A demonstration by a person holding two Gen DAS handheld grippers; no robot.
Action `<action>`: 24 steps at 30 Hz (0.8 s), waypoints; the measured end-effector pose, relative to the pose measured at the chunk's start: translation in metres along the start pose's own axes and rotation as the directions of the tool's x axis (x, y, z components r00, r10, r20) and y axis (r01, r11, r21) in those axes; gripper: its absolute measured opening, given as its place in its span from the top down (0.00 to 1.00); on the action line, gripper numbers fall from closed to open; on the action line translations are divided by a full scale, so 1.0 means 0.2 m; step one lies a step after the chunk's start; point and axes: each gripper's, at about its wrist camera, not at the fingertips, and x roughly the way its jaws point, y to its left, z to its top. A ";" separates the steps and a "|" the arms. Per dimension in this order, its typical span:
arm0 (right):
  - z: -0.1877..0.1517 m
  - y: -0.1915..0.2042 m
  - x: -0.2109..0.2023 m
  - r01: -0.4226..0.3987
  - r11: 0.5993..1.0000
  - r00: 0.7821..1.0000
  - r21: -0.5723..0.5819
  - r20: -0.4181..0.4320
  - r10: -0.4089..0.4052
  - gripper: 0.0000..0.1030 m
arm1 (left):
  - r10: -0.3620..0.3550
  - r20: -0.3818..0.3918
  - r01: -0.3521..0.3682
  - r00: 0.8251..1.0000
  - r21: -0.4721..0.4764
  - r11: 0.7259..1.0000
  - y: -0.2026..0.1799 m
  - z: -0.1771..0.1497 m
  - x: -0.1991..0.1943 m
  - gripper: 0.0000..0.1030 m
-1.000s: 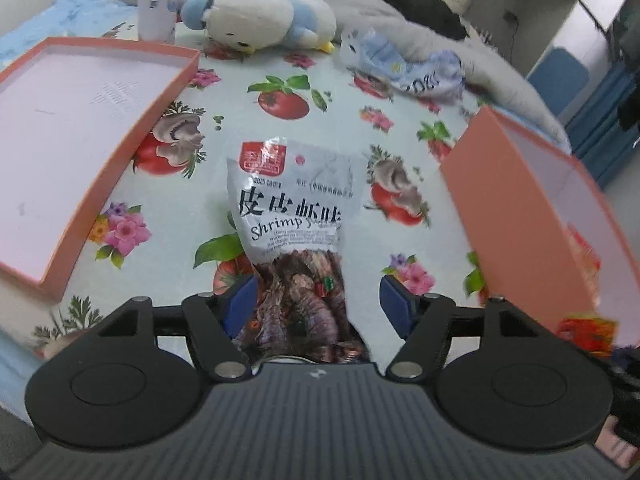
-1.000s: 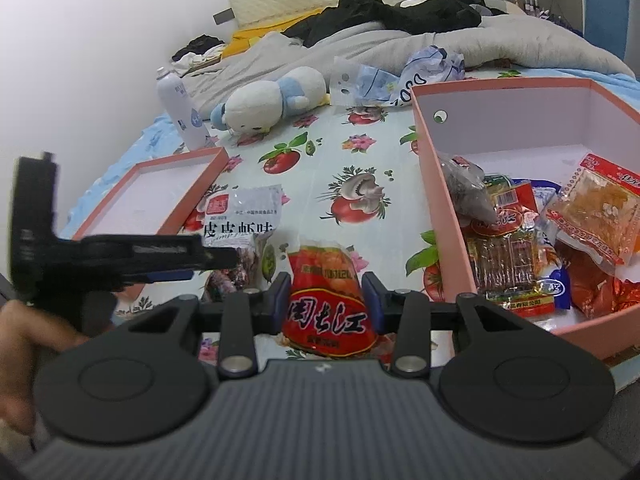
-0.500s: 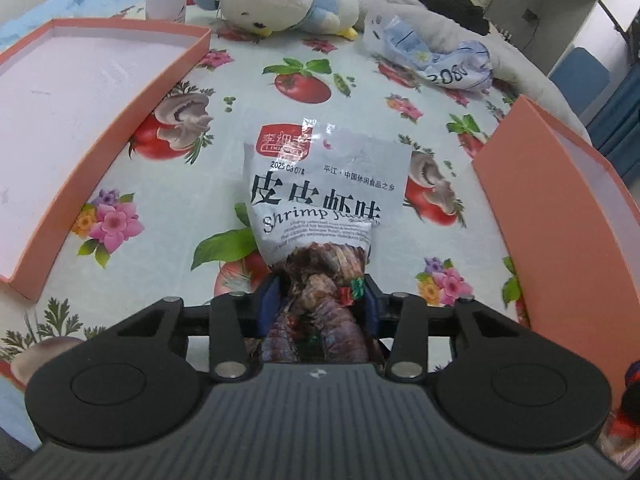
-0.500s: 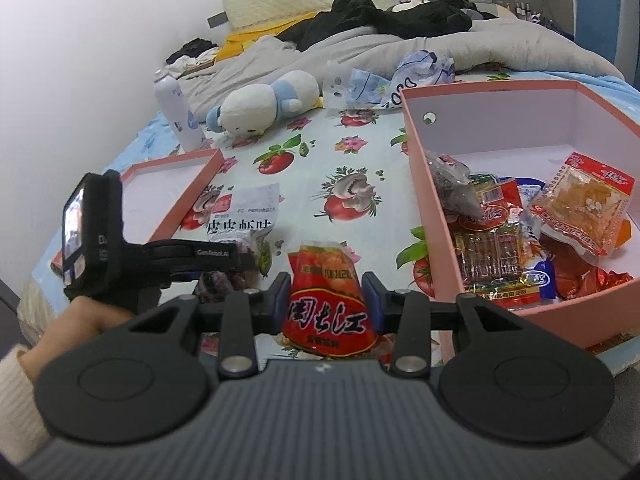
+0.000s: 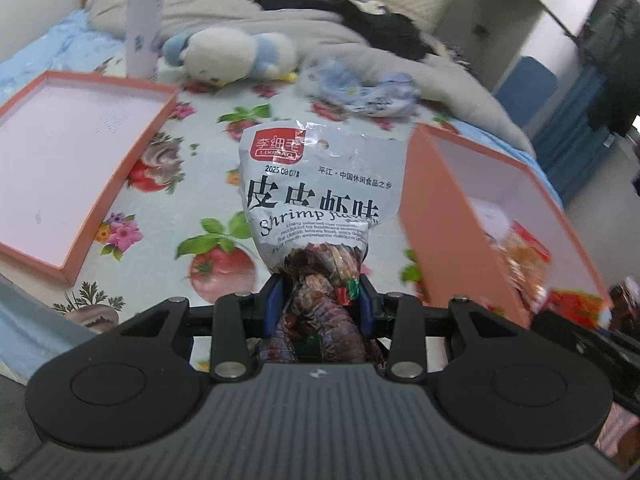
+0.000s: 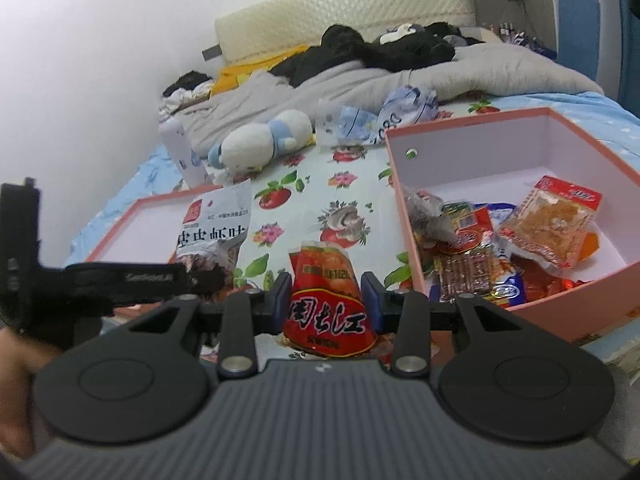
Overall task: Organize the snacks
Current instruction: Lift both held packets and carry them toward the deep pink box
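**Spotter:** What has changed since a second ago?

**Me:** The bedspread [image 5: 168,200] has dropped away under both cameras, so I read both hands as lifted. A second back my left jaws stood wide around the shrimp packet [image 5: 316,200] lying flat; now it hangs off the sheet, pinched at its dark lower end

**Spotter:** Run me through the scene, biggest first

**Me:** The deep pink box [image 6: 472,160] sits to my right, already part full of snacks [image 6: 500,248]. Its shallow lid [image 5: 80,160] lies open to my left, with nothing in it. Between them I carry two packets

**Spotter:** Grips?

**Me:** The left gripper [image 5: 318,308] is still squeezing in, blue pads pressed on the packet's crumpled neck. The right gripper [image 6: 327,300] is narrowed on the red packet [image 6: 326,300], pads against both its sides, and it is clear of the sheet too

**Spotter:** So which step?

**Me:** Pick-up looks done, I judge this the carry. Next I need to swing both packets right, over the box's near wall, high enough that the hanging bags clear the rim, then release over a bare patch of its floor. My left gripper shows in the right view [image 6: 120,280], close by, so I will stagger the hands
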 end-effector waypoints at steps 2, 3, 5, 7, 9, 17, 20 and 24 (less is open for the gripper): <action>0.00 0.00 -0.06 0.006 1.000 1.000 0.002 0.017 -0.006 0.60 | -0.021 0.005 0.021 1.000 0.026 0.999 -0.06 -0.02 -0.08 0.58; 0.01 0.00 -0.10 0.008 1.000 1.000 0.002 0.024 -0.008 0.60 | -0.030 0.007 0.030 1.000 0.040 0.999 -0.09 -0.04 -0.12 0.58; 0.01 -0.01 -0.16 0.017 1.000 0.999 0.002 0.038 -0.017 0.60 | -0.050 0.010 0.049 0.999 0.053 0.997 -0.15 -0.06 -0.18 0.58; 0.00 -0.01 -0.23 0.028 1.000 0.998 0.002 0.050 -0.028 0.60 | -0.079 0.010 0.079 0.997 0.061 0.995 -0.20 -0.08 -0.24 0.58; 0.00 -0.02 -0.28 0.036 0.999 0.998 0.007 0.056 -0.036 0.60 | -0.100 0.014 0.099 0.995 0.070 0.993 -0.24 -0.09 -0.29 0.58; -0.01 -0.12 -0.31 0.077 0.996 0.995 0.038 0.055 -0.079 0.60 | -0.150 0.008 0.147 0.989 0.140 0.979 -0.44 -0.07 -0.31 0.58; 0.02 -0.17 -0.30 0.093 0.994 0.994 0.053 0.059 -0.096 0.60 | -0.176 -0.003 0.175 0.984 0.145 0.974 -0.50 -0.02 -0.27 0.58; 0.09 -0.24 -0.27 0.117 0.992 0.990 0.055 0.069 -0.121 0.60 | -0.197 -0.030 0.199 0.980 0.163 0.966 -0.59 0.06 -0.18 0.58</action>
